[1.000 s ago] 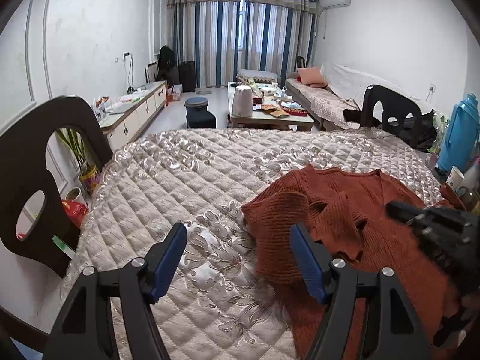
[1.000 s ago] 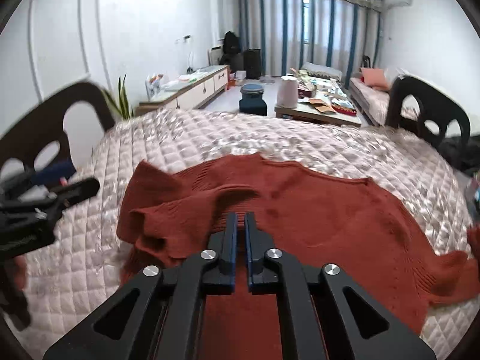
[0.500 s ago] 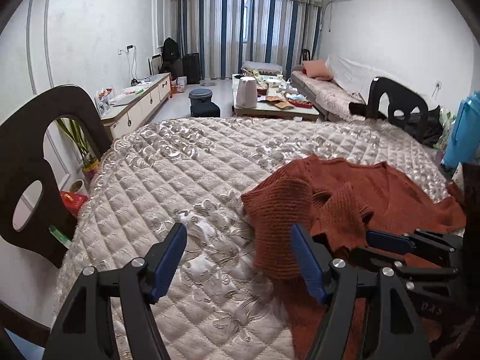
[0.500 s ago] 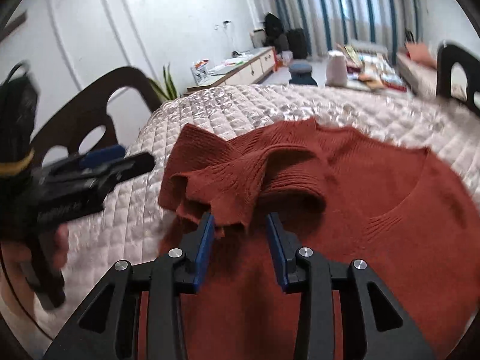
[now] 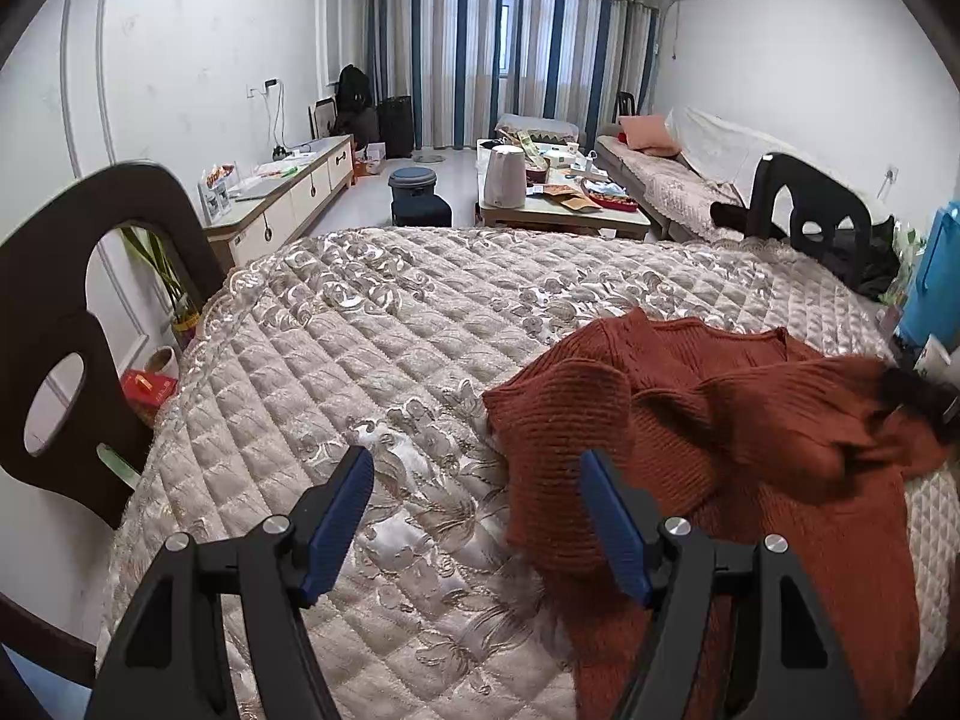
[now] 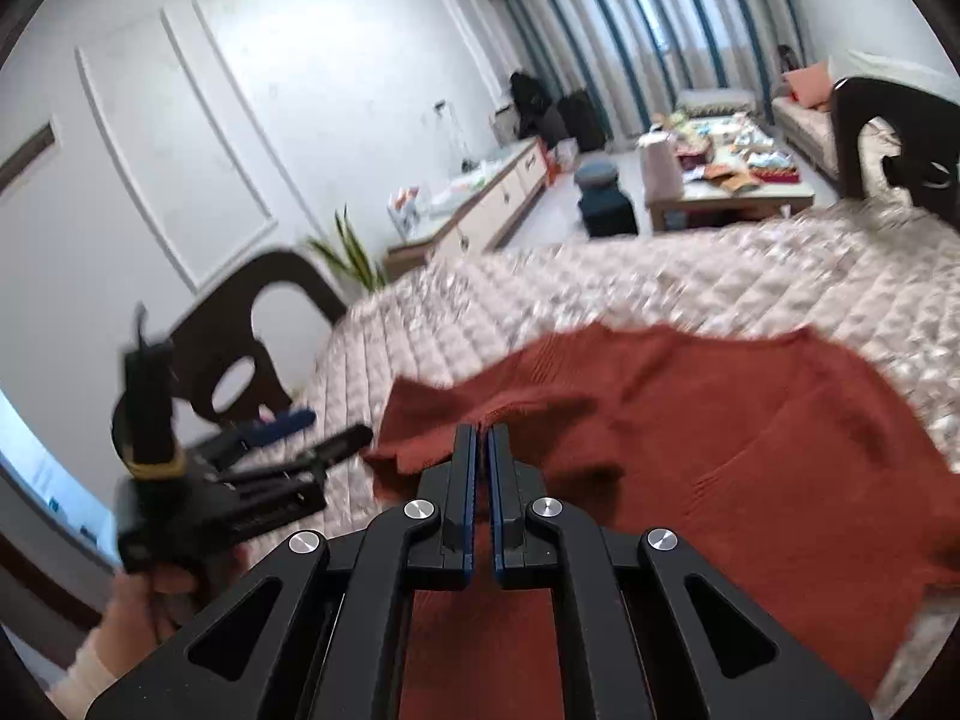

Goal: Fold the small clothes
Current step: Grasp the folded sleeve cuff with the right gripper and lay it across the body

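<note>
While the rust sweater (image 6: 720,450) lies on the quilted counter (image 5: 360,360), right tongs (image 6: 482,438) are clamped on a sleeve fold; left tongs (image 5: 474,516) gape wide, empty, just left. Step: folding sleeve inward. Next: carry it across, release flat.

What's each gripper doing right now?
Left gripper: open, empty.
Right gripper: shut on a fold of the rust-red knitted sweater.

Left gripper (image 5: 477,519) gaping wide, empty, angled downward; right gripper (image 6: 482,438) pinching shut on rust-red knitted sweater (image 6: 750,450).
</note>
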The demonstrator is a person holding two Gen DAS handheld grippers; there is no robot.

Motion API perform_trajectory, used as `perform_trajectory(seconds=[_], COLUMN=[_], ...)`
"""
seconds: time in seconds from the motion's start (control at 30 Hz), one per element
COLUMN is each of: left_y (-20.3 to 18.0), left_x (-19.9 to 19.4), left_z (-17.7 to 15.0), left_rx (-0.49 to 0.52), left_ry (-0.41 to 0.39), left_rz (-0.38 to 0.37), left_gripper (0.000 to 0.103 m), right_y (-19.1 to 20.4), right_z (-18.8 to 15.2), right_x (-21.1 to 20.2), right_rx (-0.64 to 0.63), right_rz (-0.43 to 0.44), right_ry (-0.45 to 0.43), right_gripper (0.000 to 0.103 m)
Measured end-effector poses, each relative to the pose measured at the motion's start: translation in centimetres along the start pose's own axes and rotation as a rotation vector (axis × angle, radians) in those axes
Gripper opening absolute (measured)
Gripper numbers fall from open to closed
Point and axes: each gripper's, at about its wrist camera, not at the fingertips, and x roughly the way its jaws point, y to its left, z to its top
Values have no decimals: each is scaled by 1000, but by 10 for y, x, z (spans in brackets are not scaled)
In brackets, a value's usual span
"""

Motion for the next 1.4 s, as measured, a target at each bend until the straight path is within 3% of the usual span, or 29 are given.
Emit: perform_trajectory(seconds=[0.23, 0.27, 0.37, 0.47, 0.53, 0.6, 0.83, 0.93, 1.1, 1.17, 1.27, 1.3, 1.4], left_y=[-11, -13, -14, -15, -14, -12, -5, -4, 1, 0, -1, -1, -2], left_x=[5, 7, 11, 11, 11, 10, 8, 9, 9, 11, 12, 12, 12], left_z=[2, 1, -1, -5, -5, -5, -6, -7, -7, -7, -6, -6, -5], left_rx=[20, 25, 24, 35, 37, 30, 16, 26, 0, 6, 11, 10, 15], left_ry=[5, 13, 29, 28, 31, 32, 22, 25, 24, 30, 26, 24, 22], left_rz=[22, 33, 21, 29, 26, 30, 31, 30, 5, 1, 8, 7, 5], left_gripper=[73, 73, 73, 73, 73, 73, 73, 73, 73, 73, 73, 73, 73], right_y=[-34, -37, -40, -34, -24, -4, 76, 85, 53, 41, 25, 21, 8], right_z=[20, 18, -3, -27, -43, -56, -111, -125, -107, -99, -88, -84, -70], right_x=[-47, -48, -28, -12, -6, 3, 32, 53, 72, 73, 71, 69, 49], right_rx=[43, 30, -26, -56, -95, -197, -664, -756, -639, -573, -493, -477, -389], right_rz=[-100, -106, -132, -94, -45, -66, -214, -298, -426, -419, -418, -428, -426], right_ry=[-115, -106, 35, 111, 115, 115, 163, 202, 207, 221, 220, 207, 147], right_gripper=[3, 3, 6, 28, 55, 64, 64, 64, 64, 56, 29, 15, 9])
